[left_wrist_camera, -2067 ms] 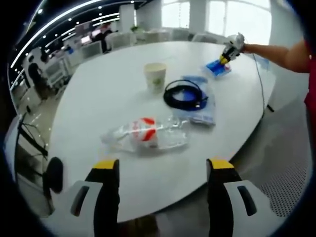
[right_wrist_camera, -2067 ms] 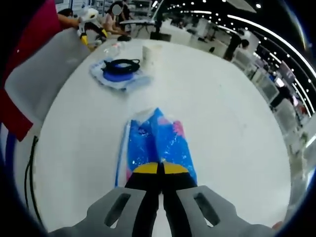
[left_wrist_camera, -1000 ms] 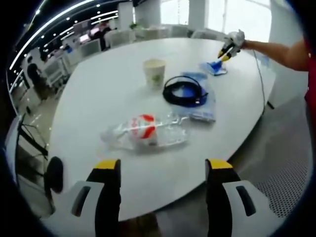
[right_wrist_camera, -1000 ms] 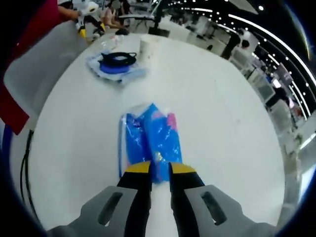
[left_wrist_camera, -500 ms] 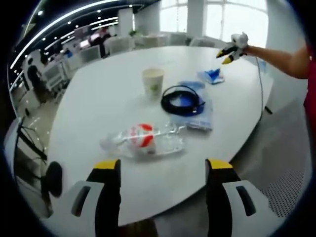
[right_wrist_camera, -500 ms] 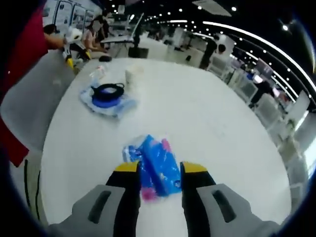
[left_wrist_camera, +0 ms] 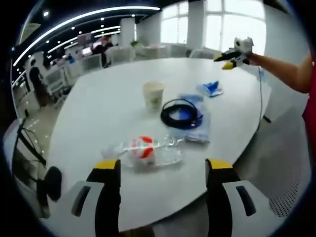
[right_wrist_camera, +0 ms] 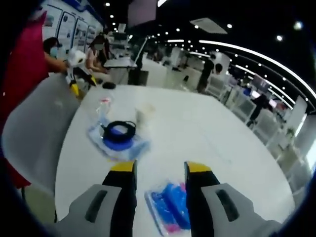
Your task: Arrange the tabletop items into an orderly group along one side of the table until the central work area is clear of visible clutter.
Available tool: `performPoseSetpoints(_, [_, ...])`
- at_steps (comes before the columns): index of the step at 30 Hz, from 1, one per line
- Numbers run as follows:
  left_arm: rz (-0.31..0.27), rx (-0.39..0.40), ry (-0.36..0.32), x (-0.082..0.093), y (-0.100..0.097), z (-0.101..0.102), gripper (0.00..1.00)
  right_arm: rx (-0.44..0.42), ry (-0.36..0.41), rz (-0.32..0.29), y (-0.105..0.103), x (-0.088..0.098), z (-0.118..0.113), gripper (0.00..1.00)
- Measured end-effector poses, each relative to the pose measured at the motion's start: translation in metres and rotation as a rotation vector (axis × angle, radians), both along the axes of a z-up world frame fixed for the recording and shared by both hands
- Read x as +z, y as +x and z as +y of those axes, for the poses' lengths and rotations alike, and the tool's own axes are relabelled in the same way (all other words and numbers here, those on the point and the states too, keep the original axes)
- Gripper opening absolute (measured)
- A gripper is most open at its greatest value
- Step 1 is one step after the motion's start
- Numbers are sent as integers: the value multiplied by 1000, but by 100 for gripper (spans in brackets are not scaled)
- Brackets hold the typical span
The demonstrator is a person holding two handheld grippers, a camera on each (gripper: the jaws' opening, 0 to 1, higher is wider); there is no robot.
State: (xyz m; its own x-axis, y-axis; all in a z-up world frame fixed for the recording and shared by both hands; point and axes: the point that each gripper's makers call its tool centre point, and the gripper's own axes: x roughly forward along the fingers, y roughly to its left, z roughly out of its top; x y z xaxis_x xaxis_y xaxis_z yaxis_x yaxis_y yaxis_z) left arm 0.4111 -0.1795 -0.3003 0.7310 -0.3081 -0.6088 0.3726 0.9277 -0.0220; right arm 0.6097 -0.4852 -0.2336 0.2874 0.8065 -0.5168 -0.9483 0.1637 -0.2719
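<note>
I have both tools empty, jaws apart. My left gripper (left_wrist_camera: 163,173) hangs at the near edge of the white table (left_wrist_camera: 98,103), facing a crushed clear bottle (left_wrist_camera: 143,150). Beyond it sit a paper cup (left_wrist_camera: 153,94) and a black cable coil (left_wrist_camera: 181,113) lying on a blue bag (left_wrist_camera: 200,123). My right gripper (right_wrist_camera: 160,173) hovers above the blue packet (right_wrist_camera: 170,205), not touching it.

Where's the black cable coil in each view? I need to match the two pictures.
Left gripper view: the cable coil lies right of centre, on a blue bag, right of the paper cup.
Right gripper view: the coil is left of centre, above the left jaw.
Shared landmark: the paper cup next to it.
</note>
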Motion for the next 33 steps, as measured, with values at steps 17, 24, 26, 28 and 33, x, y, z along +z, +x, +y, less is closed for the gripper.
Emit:
performPoseSetpoints(17, [-60, -4, -38, 12, 2, -2, 67, 174, 26, 70, -74, -2, 112, 44])
performPoseSetpoints(24, [-79, -3, -51, 16, 2, -2, 67, 244, 26, 101, -100, -8, 157, 46])
performPoseSetpoints(26, [-84, -5, -57, 17, 2, -2, 67, 255, 23, 108, -106, -10, 170, 47])
performPoseSetpoints(28, [-86, -7, -60, 17, 2, -3, 67, 267, 24, 115, -110, -11, 180, 47])
performPoseSetpoints(33, [-99, -7, -73, 20, 2, -3, 67, 307, -11, 138, -129, -23, 211, 48])
